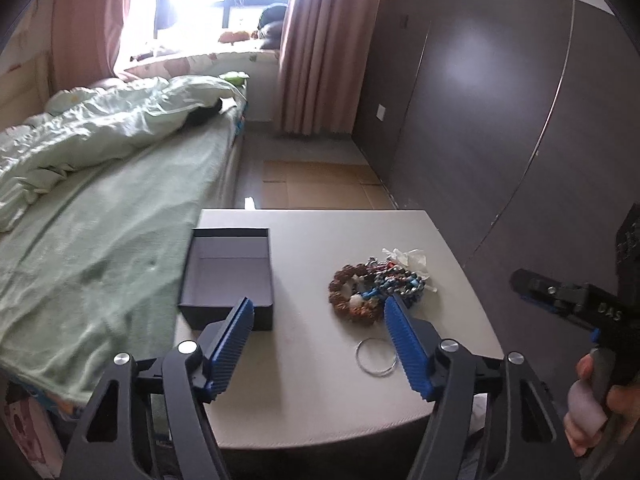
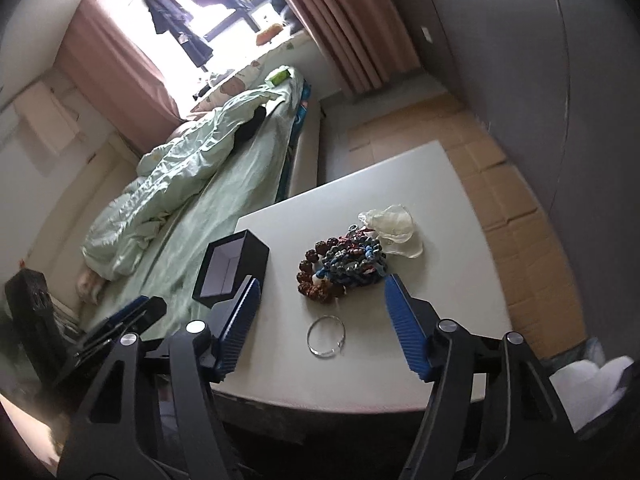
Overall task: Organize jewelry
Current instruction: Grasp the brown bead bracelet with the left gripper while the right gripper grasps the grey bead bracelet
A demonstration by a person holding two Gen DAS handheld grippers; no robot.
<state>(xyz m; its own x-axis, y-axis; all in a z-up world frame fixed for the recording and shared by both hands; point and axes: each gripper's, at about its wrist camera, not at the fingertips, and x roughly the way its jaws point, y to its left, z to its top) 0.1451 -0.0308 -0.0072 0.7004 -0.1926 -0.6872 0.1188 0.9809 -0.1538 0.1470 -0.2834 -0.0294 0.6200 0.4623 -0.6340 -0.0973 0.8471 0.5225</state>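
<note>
An open, empty dark box (image 1: 230, 276) sits at the left of the white table (image 1: 312, 384); it also shows in the right wrist view (image 2: 230, 270). A pile of beaded bracelets (image 1: 372, 290) lies right of it, brown and blue beads tangled (image 2: 344, 266). A thin silver bangle (image 1: 377, 357) lies nearer the front edge (image 2: 326, 336). My left gripper (image 1: 318, 312) is open and empty above the table's front. My right gripper (image 2: 320, 288) is open and empty, above the bangle. The right gripper also shows at the right in the left wrist view (image 1: 520, 282).
A clear plastic bag (image 2: 394, 228) lies behind the beads. A bed with green bedding (image 1: 100, 220) runs along the table's left side. A dark wardrobe (image 1: 500, 120) stands to the right. Cardboard (image 2: 500, 184) covers the floor beyond.
</note>
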